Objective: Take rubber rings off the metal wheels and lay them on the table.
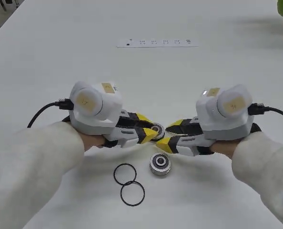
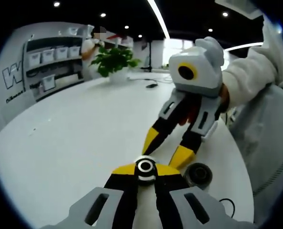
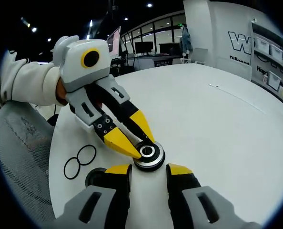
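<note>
Head view: left hand-held gripper (image 1: pixel 152 132) clenched on a wheel (image 1: pixel 157 129)

The left hand-held gripper's yellow tips are clamped on the wheel from both sides. The left gripper view shows the wheel's round face squeezed between them. Whether the wheel rests on the bench (image 1: pixel 60 71) or hangs just above it is hard to tell. The right hand-held gripper (image 1: pixel 169 135) points at the wheel from the opposite side, its jaws spread and grasping nothing, with the tips close to the wheel's rim. A second wheel (image 1: pixel 159 163) lies on the bench just nearer the person than the wheel. Two rings (image 1: pixel 128 183) lie flat and touching each other, nearer than the wheel and to its left. A power strip (image 1: pixel 153 43) lies well beyond the wheel.
</note>
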A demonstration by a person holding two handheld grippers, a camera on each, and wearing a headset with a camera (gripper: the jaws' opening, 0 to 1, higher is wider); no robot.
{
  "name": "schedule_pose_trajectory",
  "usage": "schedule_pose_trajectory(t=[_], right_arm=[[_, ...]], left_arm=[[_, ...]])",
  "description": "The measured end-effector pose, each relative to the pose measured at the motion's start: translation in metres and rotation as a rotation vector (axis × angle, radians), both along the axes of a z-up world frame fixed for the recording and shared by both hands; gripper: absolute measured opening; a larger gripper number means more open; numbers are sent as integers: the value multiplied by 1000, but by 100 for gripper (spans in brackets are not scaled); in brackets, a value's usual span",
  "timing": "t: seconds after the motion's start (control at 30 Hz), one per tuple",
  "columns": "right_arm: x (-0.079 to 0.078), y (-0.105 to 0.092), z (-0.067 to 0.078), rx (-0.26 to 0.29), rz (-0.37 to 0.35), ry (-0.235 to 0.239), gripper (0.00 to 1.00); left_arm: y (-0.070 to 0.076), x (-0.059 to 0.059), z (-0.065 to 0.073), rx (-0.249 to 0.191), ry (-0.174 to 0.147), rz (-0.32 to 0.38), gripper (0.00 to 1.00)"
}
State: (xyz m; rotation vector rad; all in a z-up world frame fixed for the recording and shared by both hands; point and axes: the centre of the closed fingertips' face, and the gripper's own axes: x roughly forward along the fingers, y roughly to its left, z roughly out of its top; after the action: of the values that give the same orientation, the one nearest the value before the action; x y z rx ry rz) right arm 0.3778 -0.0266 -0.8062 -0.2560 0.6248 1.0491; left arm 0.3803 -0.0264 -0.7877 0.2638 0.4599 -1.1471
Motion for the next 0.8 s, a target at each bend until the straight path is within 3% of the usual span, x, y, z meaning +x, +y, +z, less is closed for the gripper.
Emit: schedule_pose_trajectory(t=[0.8], right_arm=[[-6, -2, 2, -13, 51, -22, 15]], left_arm=[[0, -4, 0, -18, -8, 33, 14]])
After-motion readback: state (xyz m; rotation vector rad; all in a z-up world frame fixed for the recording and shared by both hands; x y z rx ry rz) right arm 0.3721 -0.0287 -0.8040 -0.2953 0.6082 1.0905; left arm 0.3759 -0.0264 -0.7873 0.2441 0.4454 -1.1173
